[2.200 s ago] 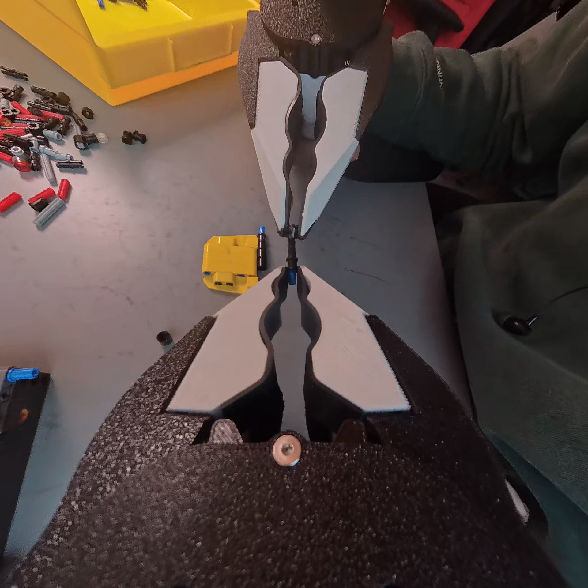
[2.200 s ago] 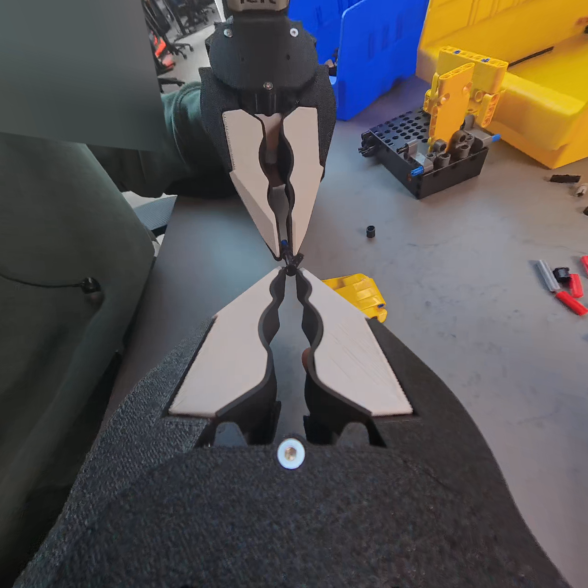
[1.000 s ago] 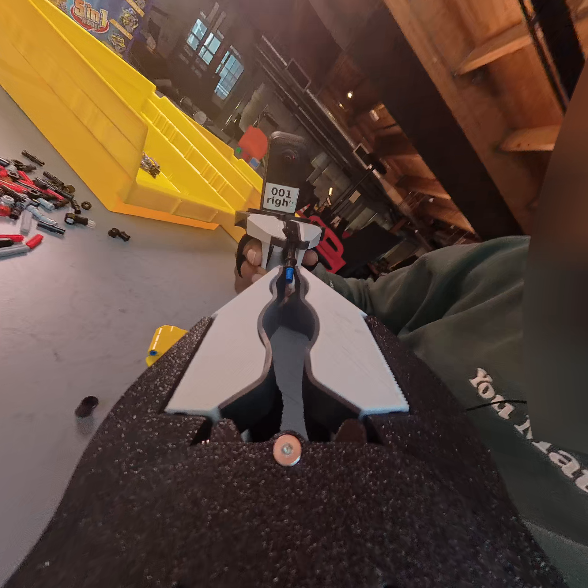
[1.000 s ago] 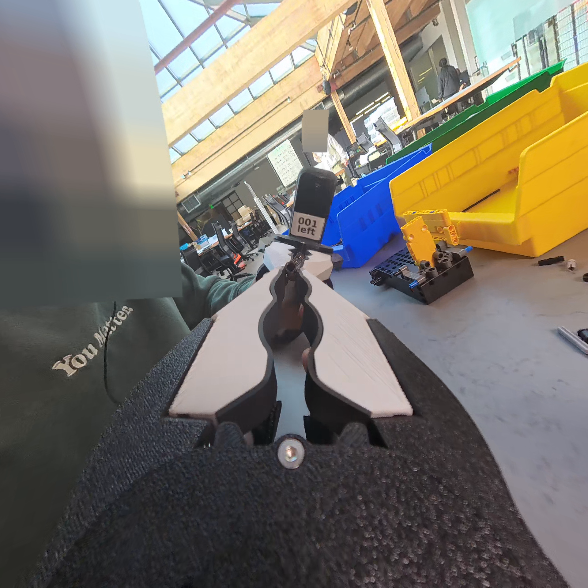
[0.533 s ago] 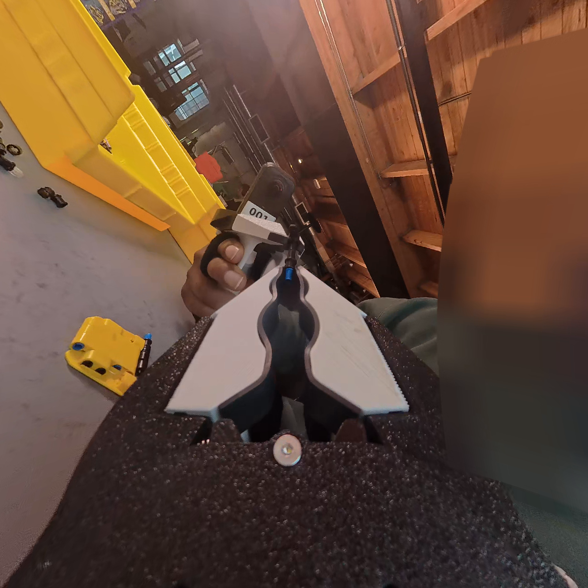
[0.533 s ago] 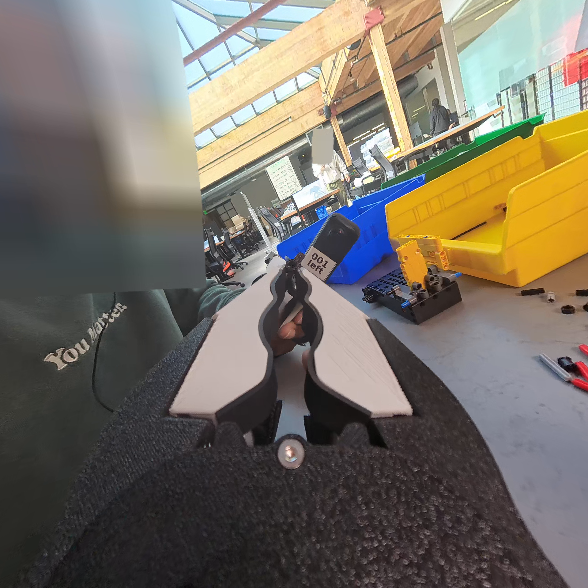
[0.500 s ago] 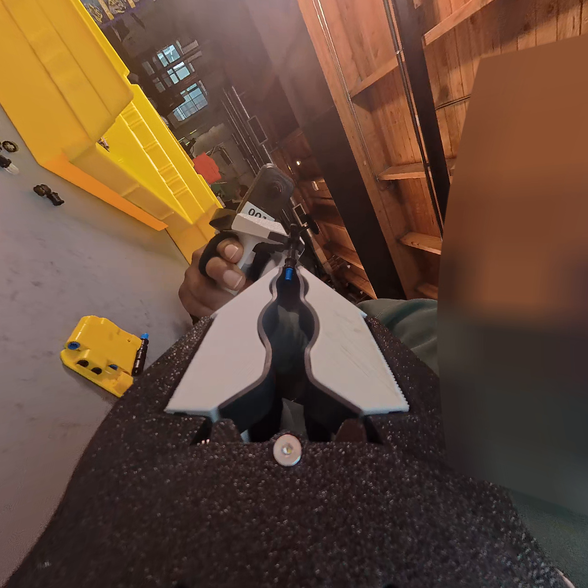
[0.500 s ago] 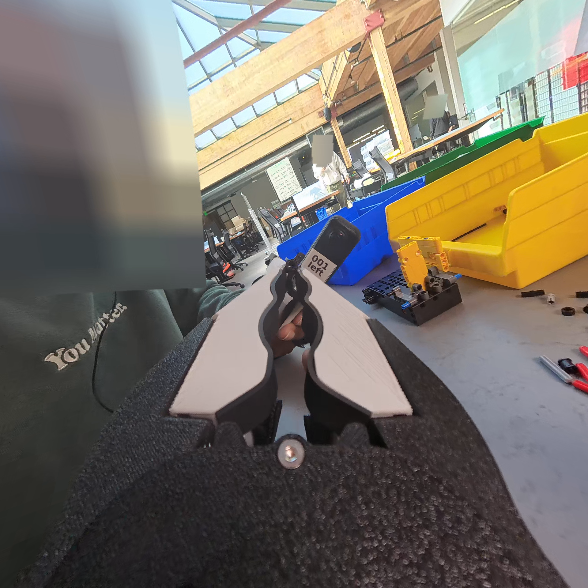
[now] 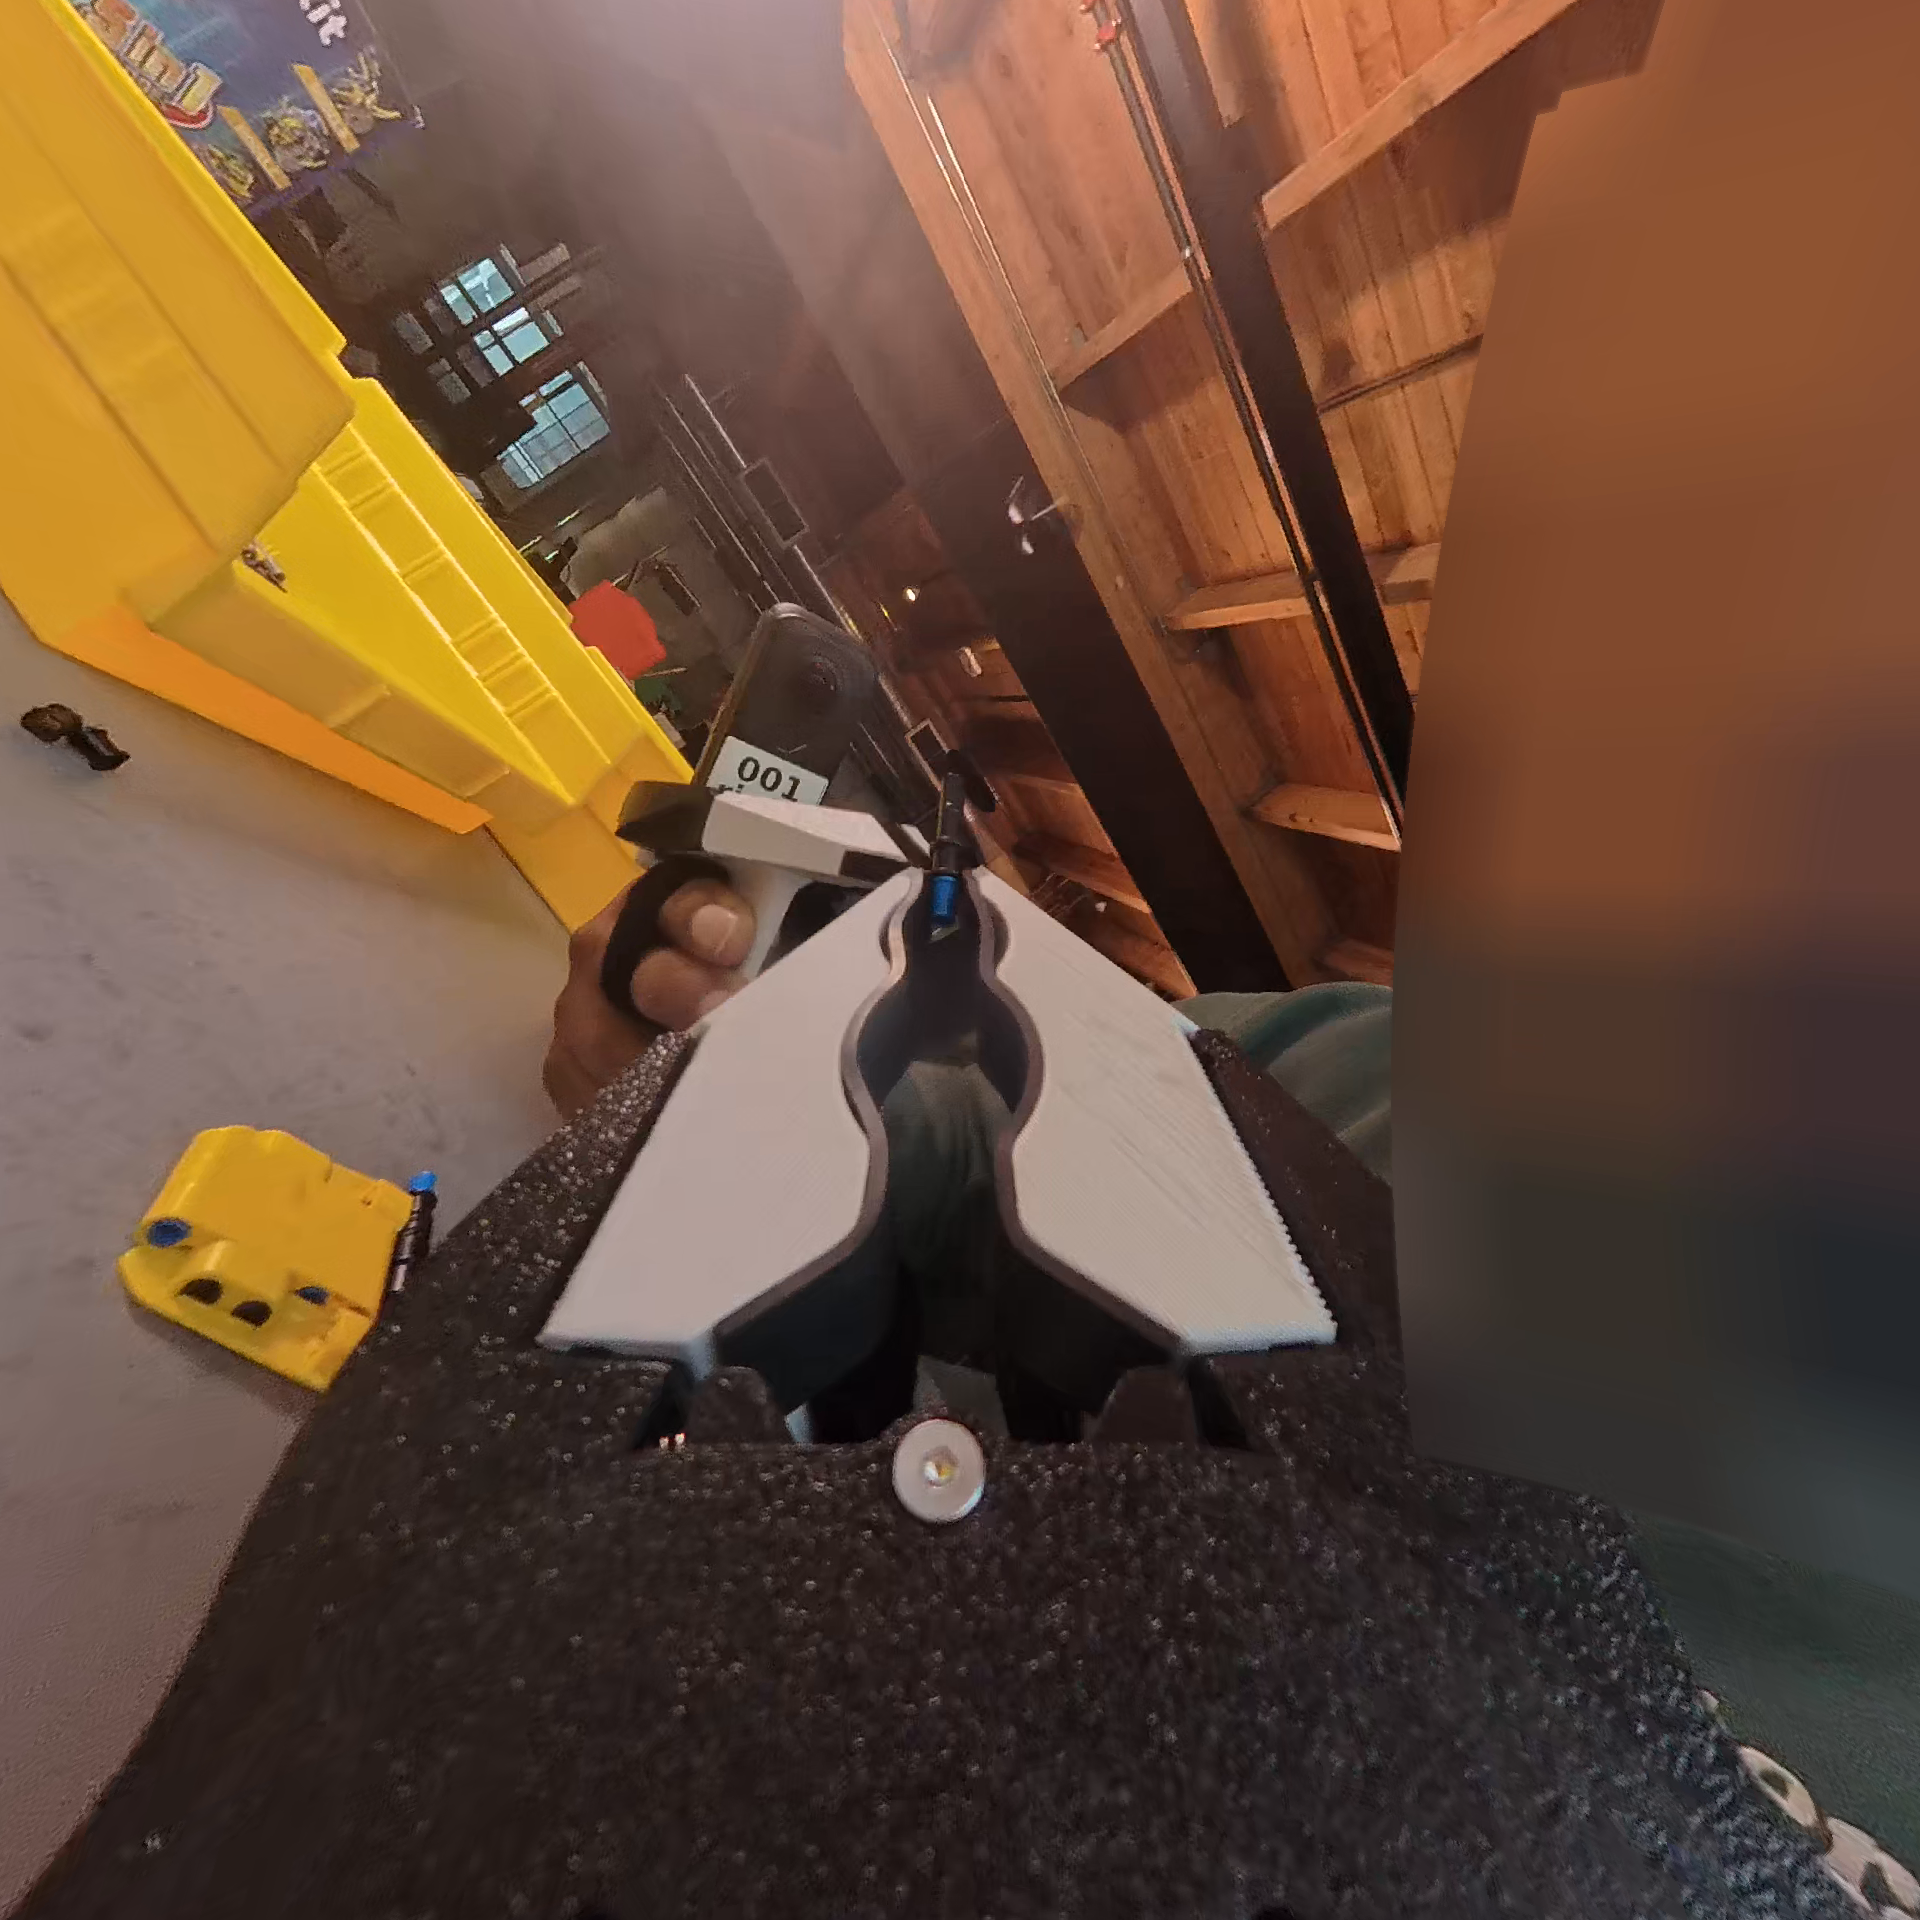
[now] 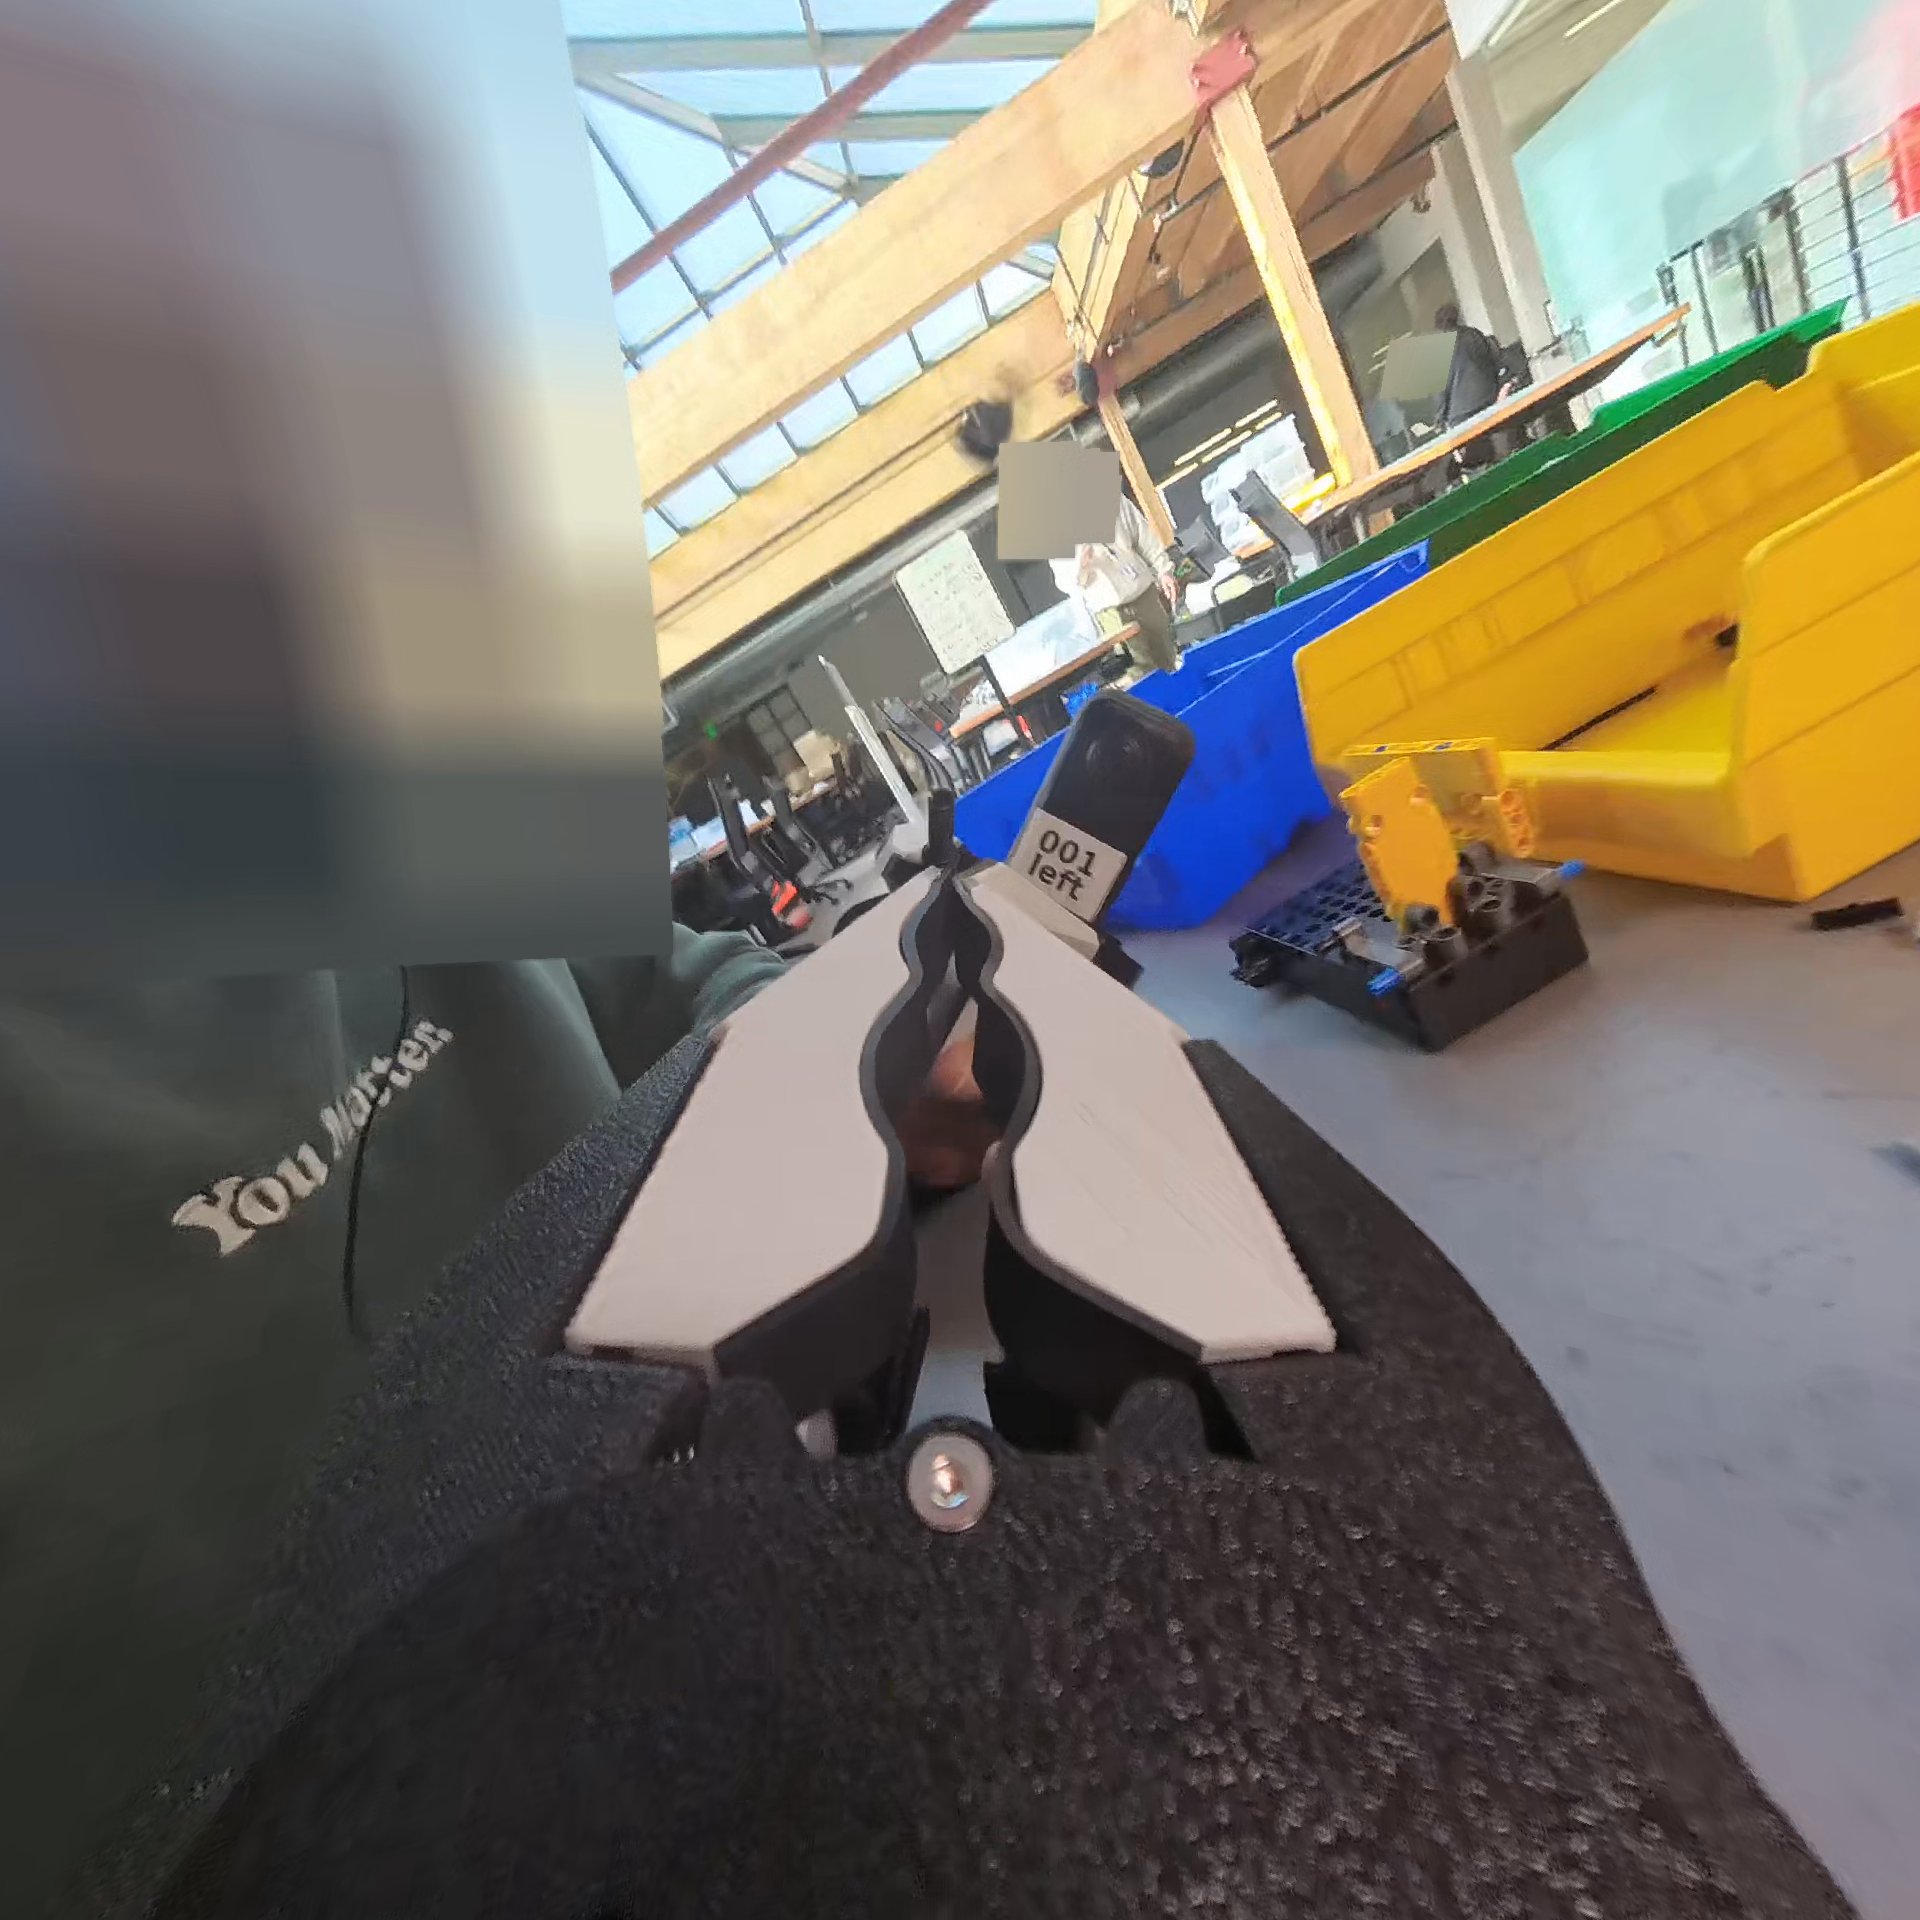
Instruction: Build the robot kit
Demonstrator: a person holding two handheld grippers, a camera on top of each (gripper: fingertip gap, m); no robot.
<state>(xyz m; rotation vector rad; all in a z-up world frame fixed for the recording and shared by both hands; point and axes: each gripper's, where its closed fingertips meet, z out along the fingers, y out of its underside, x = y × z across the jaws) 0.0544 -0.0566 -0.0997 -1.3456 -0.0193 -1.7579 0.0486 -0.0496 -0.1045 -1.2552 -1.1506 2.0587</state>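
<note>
Both tools pinch one pin (image 9: 943, 896) above table (image 9: 260, 997).

A big open workshop-type space is seen here. A grey tabletop (image 10: 1621, 1164) is lit by daylight from a glazed roof (image 10: 748, 125), which is carried on heavy timber beams (image 10: 935, 239) and posts (image 10: 1278, 260). Desks (image 10: 1496, 405), office chairs (image 10: 748, 831) and a whiteboard (image 10: 954, 601) are spotted further back, with a couple of people among them. On the other side, a wood-plank wall (image 9: 1195, 343) with a dark steel column (image 9: 1268, 416) is shown in warm, dim light, and small paned windows (image 9: 520, 384) are made out in the distance.
</note>
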